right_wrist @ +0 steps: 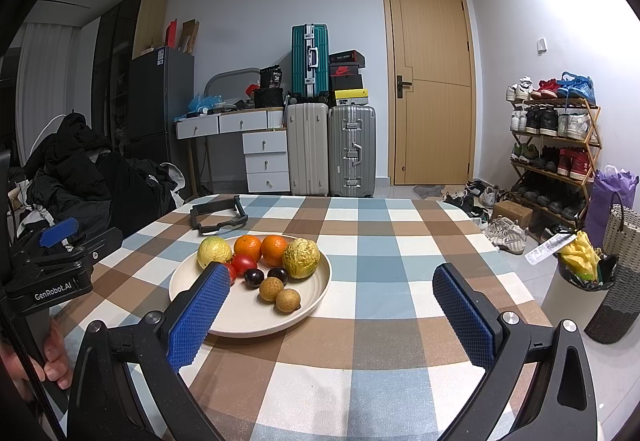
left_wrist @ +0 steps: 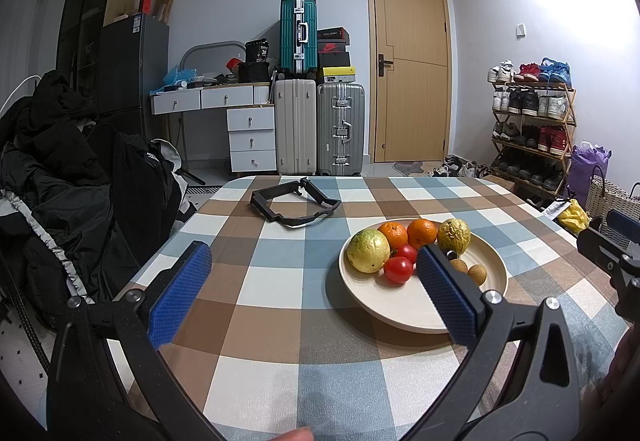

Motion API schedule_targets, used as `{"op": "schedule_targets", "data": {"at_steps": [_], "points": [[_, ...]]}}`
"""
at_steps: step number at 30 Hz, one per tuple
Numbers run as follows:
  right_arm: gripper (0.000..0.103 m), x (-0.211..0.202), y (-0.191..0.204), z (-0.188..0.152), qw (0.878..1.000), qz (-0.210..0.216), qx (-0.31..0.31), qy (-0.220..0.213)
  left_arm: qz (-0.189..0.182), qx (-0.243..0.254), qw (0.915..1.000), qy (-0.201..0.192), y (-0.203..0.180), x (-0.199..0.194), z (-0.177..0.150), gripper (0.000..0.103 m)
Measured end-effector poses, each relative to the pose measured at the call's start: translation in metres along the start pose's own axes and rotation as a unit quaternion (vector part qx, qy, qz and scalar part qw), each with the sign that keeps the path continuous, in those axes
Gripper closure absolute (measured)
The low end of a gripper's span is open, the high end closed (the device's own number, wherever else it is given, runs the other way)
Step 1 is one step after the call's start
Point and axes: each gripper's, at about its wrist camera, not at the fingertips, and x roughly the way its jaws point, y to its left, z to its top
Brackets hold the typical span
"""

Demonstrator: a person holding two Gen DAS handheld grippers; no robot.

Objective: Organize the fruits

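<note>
A cream plate (left_wrist: 424, 315) (right_wrist: 308, 299) sits on the checked tablecloth. It holds two yellow-green guavas (right_wrist: 301, 258), two oranges (right_wrist: 274, 250), two red tomatoes (left_wrist: 398, 269), two dark plums (right_wrist: 254, 277) and two brown longans (right_wrist: 280, 295). My left gripper (left_wrist: 316, 289) is open and empty, low over the cloth, its right finger in front of the plate. My right gripper (right_wrist: 332, 305) is open and empty, to the right of the plate, its left finger over the plate's near left rim.
A black plastic frame (left_wrist: 294, 203) (right_wrist: 218, 217) lies on the cloth beyond the plate. Dark coats (left_wrist: 68, 177) are piled on a chair at the left. A bin with a yellow bag (right_wrist: 584, 273) and a woven basket (right_wrist: 622, 241) stand at the right.
</note>
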Motion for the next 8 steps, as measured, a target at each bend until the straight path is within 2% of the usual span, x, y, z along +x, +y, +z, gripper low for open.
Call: {"op": "schedule_targets", "data": {"at_steps": [8], "points": [[0.000,-0.0001,-0.0001,0.0000,1.000,0.000,0.000,0.000,0.000,0.000,1.0000,0.000,-0.0001,-0.0004,-0.0001,0.001]]}}
